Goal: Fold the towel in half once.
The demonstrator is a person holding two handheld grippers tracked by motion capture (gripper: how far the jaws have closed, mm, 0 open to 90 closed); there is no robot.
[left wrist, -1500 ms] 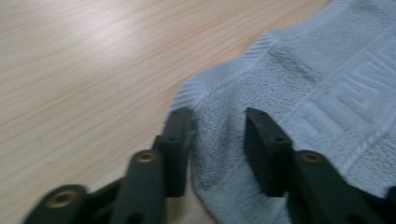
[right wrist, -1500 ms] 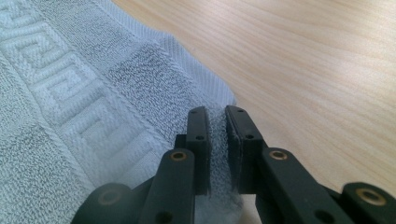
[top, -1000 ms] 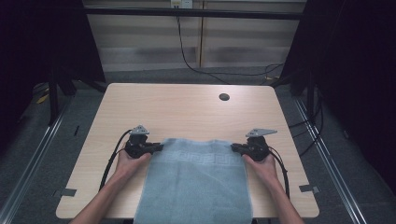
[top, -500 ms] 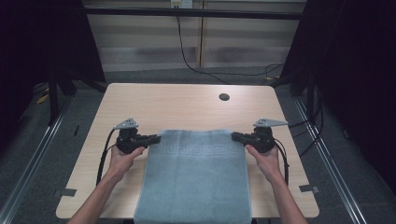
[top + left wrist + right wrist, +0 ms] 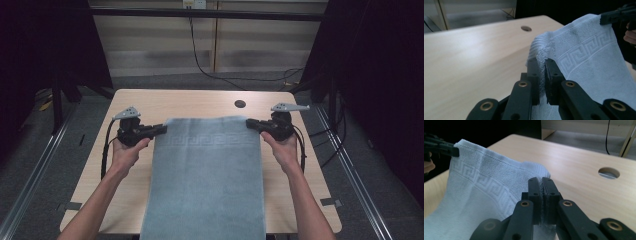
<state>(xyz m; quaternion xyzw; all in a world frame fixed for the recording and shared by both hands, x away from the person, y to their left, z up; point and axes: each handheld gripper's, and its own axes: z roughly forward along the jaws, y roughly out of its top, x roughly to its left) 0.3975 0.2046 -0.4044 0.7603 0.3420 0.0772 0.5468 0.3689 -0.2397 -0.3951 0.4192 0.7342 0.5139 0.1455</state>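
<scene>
A light blue towel (image 5: pixel 207 175) with a key-pattern border hangs stretched between my two grippers above the wooden table (image 5: pixel 190 102), its lower end falling past the near table edge. My left gripper (image 5: pixel 161 129) is shut on the towel's far left corner; the left gripper view has the terry cloth (image 5: pixel 584 55) pinched between the jaws (image 5: pixel 542 63). My right gripper (image 5: pixel 250 123) is shut on the far right corner. In the right gripper view the towel (image 5: pixel 486 185) spreads left from my gripper (image 5: pixel 542 182), and the other gripper clamps its far corner.
A round cable hole (image 5: pixel 240 104) lies in the table near its far edge, right of centre. Black cables (image 5: pixel 107 145) trail from both grippers. Metal floor rails (image 5: pixel 30 180) run along both sides of the table.
Both hands have risen and moved toward the far side, lifting the towel's top edge off the table so that it now hangs stretched.
</scene>
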